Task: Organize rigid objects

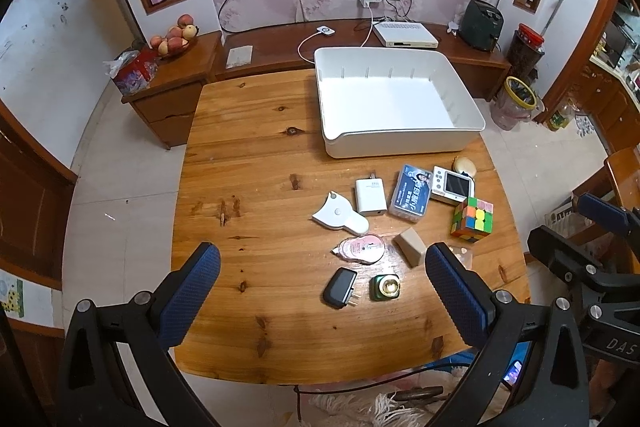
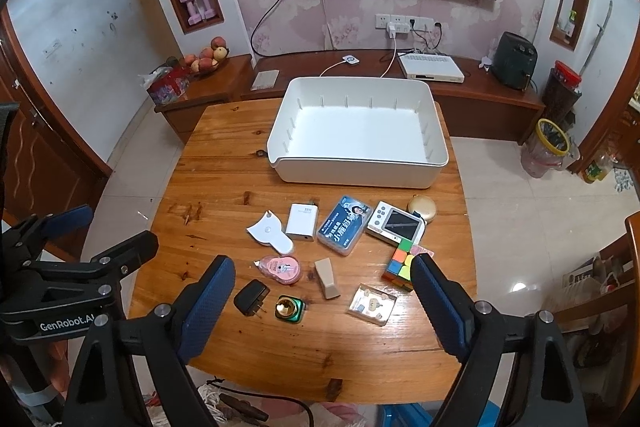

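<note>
An empty white bin (image 1: 392,103) (image 2: 356,135) stands at the table's far side. In front of it lie several small items: a white charger (image 1: 370,197) (image 2: 301,227), a blue card box (image 1: 412,193) (image 2: 345,225), a white handheld console (image 1: 452,185) (image 2: 396,225), a colour cube (image 1: 472,219) (image 2: 400,263), a pink tape dispenser (image 1: 362,247) (image 2: 280,268), a black plug (image 1: 340,287) (image 2: 251,297), a green round gadget (image 1: 385,287) (image 2: 290,308). My left gripper (image 1: 322,293) and right gripper (image 2: 322,303) hover open and empty above the near edge.
A wooden table (image 1: 248,163) holds everything. A beige block (image 2: 327,278), a clear small case (image 2: 372,304), a white tape measure (image 2: 269,231) and a gold compact (image 2: 422,207) also lie there. A low TV cabinet (image 2: 472,87) stands behind. Bins stand on the floor at right.
</note>
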The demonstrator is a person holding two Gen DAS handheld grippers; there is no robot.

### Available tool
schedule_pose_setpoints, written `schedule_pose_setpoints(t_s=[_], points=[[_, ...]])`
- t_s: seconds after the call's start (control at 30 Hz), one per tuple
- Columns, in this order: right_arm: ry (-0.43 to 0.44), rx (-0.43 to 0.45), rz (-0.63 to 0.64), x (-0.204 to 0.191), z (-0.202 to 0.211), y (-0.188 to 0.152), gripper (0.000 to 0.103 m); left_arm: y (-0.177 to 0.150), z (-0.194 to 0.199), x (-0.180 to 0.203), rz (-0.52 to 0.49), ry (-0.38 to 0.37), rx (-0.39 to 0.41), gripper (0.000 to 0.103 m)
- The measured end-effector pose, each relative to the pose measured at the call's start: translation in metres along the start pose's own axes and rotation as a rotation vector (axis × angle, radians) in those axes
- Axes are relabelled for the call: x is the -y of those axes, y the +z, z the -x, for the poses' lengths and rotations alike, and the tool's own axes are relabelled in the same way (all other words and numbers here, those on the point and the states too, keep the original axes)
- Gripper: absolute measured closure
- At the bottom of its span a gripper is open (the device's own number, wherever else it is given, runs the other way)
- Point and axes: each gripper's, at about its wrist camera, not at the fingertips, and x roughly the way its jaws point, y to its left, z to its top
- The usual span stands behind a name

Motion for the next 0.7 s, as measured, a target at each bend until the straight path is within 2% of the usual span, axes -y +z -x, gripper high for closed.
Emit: schedule_pose_setpoints(t_s=[0.27,0.53,0.7], points=[[-0.004,-0.017,-0.005,-0.005,-0.004,0.001,0.013,0.003,-0.009,-0.005,-0.016,-0.003,-0.039,0.001],[-0.001,-0.050,-0.021,-0.011,-0.016,-0.001,0.013,0.002,-0.020,-0.001,-0.088,0.003,-0.082,0.001],[0.000,-0.081,-0.043,-0.014,-0.026,-0.004,0.013,0.001,-0.032,-0.007,-0.096,-0.006,-0.115,0.001]])
